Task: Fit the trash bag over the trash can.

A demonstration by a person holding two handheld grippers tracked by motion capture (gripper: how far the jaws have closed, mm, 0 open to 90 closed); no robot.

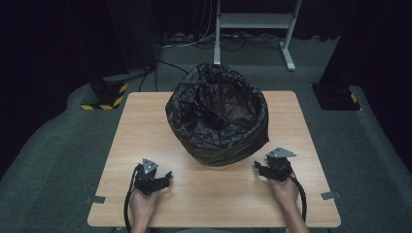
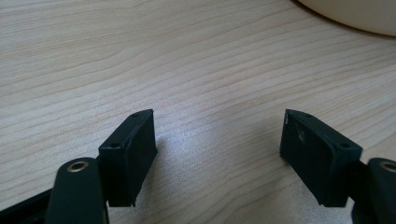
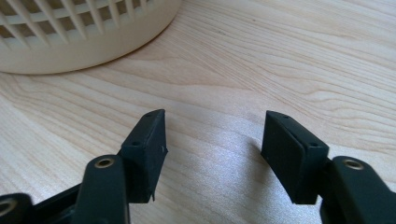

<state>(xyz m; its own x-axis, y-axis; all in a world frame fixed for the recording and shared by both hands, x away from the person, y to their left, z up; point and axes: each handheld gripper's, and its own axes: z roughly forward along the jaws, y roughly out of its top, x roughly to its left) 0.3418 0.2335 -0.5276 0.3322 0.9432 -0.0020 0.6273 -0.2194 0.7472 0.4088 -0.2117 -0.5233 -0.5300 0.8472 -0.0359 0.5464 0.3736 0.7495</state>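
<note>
Looks like we're basically done or not started: the bin with its black bag sits mid-desk at 12 o'clock from our hands. Left gripper and right gripper rest on the desk, fingers open, holding nothing.

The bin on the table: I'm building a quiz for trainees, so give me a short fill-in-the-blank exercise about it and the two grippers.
1. The bin is lined with a ____ plastic bag.
2. The bin stands on a ____ table.
3. The jaws of the left gripper and the right gripper are both ____, with nothing between them.
4. Seen from the right gripper, the bin's cream wall has a ____ pattern of slots.

Missing words: black; wooden; open; lattice
</note>
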